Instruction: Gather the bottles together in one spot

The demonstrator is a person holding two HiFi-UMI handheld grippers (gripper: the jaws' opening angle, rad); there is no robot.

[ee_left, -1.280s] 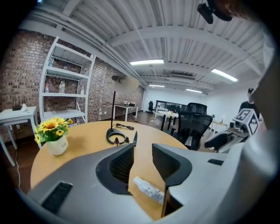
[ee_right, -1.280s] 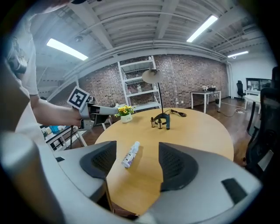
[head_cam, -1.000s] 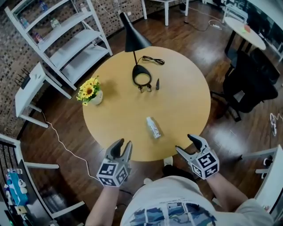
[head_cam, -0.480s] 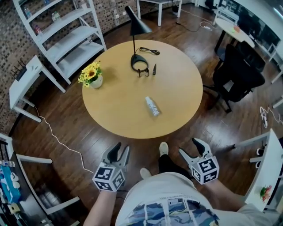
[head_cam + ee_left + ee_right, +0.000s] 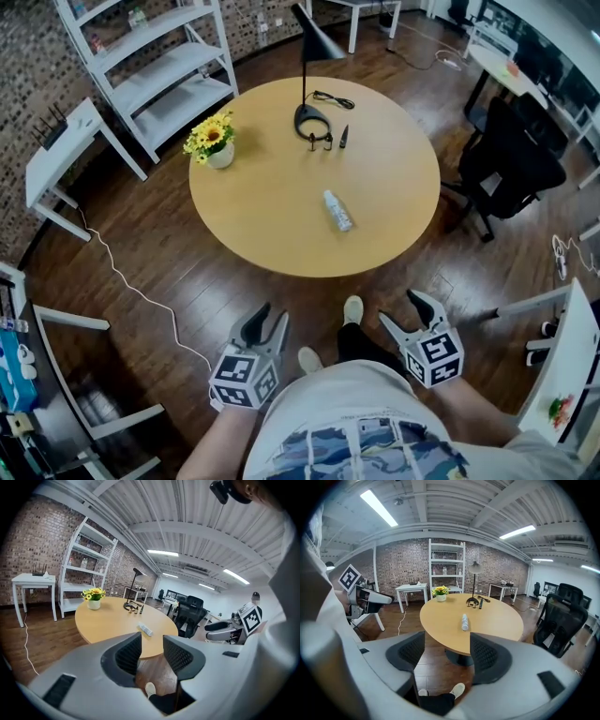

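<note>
Currently, left gripper and right gripper empty, jaws apart, small white plastic bottle lying on round light-wood table

Dark items by the lamp base and objects on the shelf are too small to identify.

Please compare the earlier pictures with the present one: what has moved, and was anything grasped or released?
The person stepped back from the table: the left gripper and right gripper, earlier at its near edge, are now over the floor. Nothing was grasped or released; both stay open and empty. The bottle lies where it lay, on its side; lamp and flowers unmoved.
</note>
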